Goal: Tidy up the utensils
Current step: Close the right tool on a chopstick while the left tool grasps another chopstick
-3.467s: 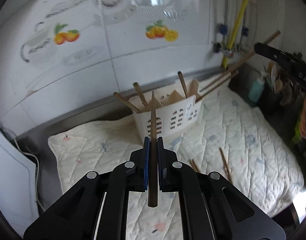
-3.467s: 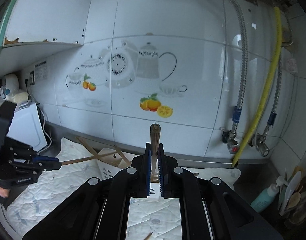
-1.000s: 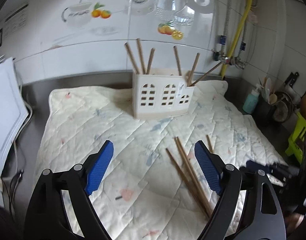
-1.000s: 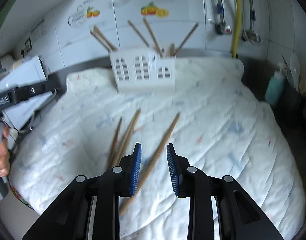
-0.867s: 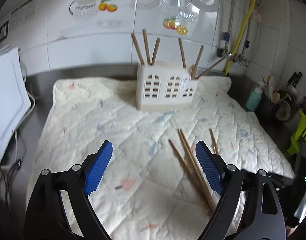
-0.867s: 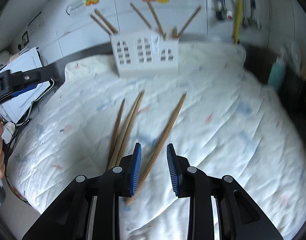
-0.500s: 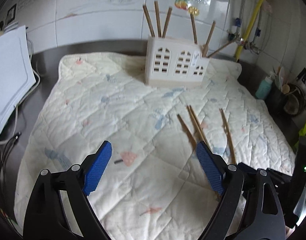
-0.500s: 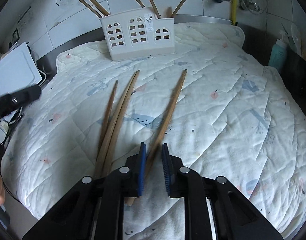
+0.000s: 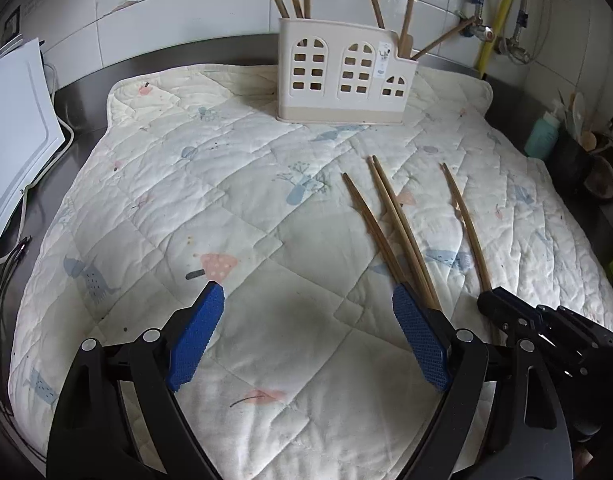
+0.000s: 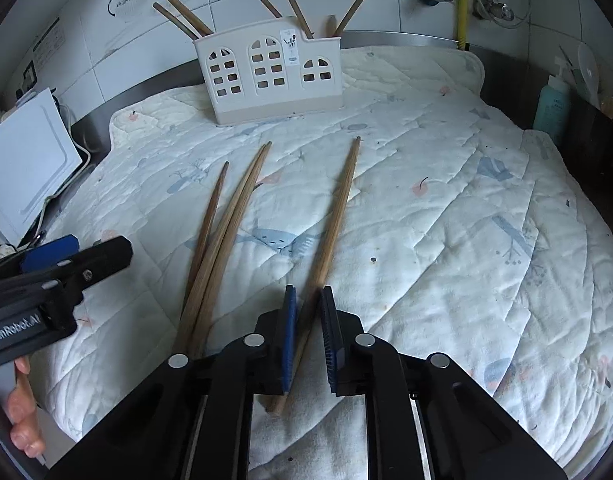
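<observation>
A white utensil holder with arched cut-outs stands at the back of the quilted mat, with several wooden chopsticks upright in it. Three loose chopsticks lie bunched on the mat. A single chopstick lies to their right. My right gripper is shut on the thick end of this single chopstick, low on the mat. My left gripper hangs wide open over bare mat, its right pad beside the near ends of the three chopsticks.
A white board and cables lie off the mat's left edge. A teal bottle and a dark pot of utensils stand at the right. A yellow pipe runs up the tiled wall. A hand holds the left gripper.
Both grippers, no longer holding chopsticks up by the holder, have dropped toward the mat. The right jaws have closed around the single chopstick. The left stayed wide open.
</observation>
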Demonstrator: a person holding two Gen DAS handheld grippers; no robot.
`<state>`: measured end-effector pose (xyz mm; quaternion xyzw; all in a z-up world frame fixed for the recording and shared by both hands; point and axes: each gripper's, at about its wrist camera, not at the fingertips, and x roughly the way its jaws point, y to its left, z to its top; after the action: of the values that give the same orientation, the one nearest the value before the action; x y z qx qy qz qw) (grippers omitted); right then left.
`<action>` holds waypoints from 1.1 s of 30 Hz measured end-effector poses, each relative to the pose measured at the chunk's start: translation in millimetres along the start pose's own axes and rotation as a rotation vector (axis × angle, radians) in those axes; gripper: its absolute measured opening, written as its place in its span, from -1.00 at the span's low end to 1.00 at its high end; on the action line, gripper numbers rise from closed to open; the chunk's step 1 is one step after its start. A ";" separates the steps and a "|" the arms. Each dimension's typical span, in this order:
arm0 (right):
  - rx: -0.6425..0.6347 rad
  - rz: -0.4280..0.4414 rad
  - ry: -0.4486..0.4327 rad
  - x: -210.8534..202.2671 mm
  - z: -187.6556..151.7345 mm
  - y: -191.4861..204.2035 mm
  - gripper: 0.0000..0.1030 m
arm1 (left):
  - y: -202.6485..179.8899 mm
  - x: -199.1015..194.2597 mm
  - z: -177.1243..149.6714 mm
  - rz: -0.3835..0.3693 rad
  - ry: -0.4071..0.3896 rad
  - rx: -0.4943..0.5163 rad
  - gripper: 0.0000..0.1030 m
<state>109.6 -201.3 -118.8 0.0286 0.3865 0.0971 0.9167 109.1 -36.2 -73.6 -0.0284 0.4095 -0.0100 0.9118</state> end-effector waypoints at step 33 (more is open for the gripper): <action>0.049 0.120 -0.045 -11.7 -6.4 -48.3 -0.87 | -48.5 26.1 -6.8 0.094 0.088 -0.072 0.23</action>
<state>104.6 -251.1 -121.2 0.0764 0.3658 0.1420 0.9166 121.6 -86.0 -94.7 -0.0413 0.4499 0.0460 0.8909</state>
